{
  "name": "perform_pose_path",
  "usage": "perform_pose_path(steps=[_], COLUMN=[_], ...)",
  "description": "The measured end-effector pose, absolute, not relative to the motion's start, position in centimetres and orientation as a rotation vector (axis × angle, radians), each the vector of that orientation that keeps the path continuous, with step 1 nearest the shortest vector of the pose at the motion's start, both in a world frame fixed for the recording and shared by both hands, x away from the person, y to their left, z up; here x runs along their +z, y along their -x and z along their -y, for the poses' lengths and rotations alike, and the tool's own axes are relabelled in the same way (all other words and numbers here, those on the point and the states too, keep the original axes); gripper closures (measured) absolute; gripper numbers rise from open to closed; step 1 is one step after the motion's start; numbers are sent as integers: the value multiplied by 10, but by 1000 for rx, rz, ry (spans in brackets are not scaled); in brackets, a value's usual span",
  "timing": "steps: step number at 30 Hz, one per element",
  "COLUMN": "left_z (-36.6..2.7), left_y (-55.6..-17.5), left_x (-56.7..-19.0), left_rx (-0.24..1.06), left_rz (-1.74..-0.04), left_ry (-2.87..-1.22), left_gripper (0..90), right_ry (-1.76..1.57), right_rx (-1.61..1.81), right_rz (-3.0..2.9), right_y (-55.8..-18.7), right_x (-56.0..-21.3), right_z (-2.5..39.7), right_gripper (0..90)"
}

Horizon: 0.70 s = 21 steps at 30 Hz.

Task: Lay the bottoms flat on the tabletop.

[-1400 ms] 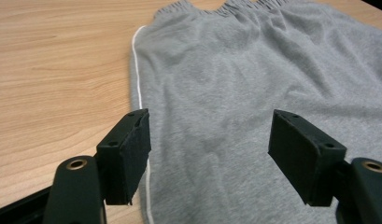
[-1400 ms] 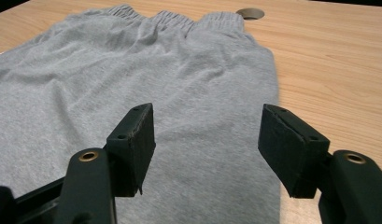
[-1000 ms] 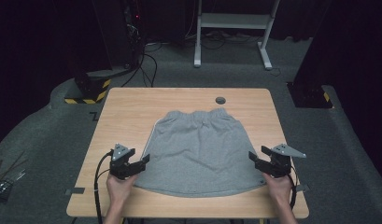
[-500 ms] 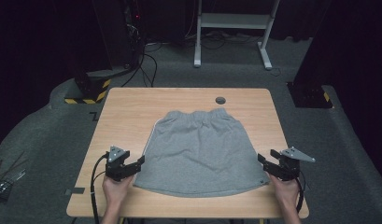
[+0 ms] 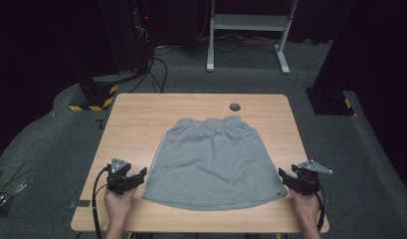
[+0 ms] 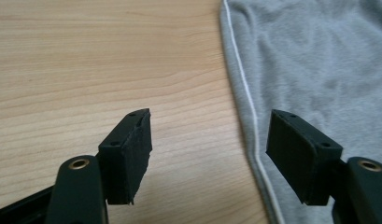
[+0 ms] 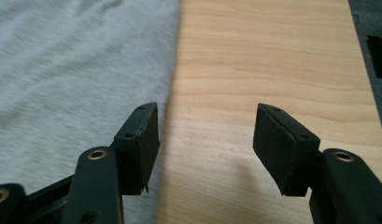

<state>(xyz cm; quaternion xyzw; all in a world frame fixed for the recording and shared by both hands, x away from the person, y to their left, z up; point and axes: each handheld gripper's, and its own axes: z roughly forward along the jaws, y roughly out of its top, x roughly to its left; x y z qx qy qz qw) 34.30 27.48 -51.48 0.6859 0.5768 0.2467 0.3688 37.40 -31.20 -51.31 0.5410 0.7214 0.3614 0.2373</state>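
Both hands have drawn back toward the near desk (image 5: 141, 114) edge since a second ago. Left hand-held gripper (image 5: 133, 178) and right hand-held gripper (image 5: 289, 178) sit spread, empty, flanking the skirt's (image 5: 216, 159) hem corners. It lies flat mid-desk; bare wood runs either side.

The skirt (image 5: 213, 162) is soft grey fleecy cloth, matt and faintly wrinkled, with a smooth white piping stripe. The table (image 5: 136, 124) is pale wood-grain, smooth with a slight sheen. Both grippers' pads (image 6: 135, 154) look like rough matt black foam.
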Motion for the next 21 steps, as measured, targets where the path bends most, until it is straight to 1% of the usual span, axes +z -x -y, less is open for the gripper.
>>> perform_pose_path(steps=[9,13,21], left_z=[-277,-275,-274], left_y=[-347,-349,-352], left_x=[-523,-527,-528], left_rx=[665,685,696], left_rz=[-1519,-1530,-1552], left_ry=[-1790,-1810,-1834], left_gripper=[314,310,296], right_ry=[-1532,-1523,-1511], right_rx=[913,856,854], right_rz=[-1967,-1978,-1995], right_y=[-379,-381,-382], right_x=[-521,-522,-522], right_z=[317,315,314], right_gripper=[408,392,359])
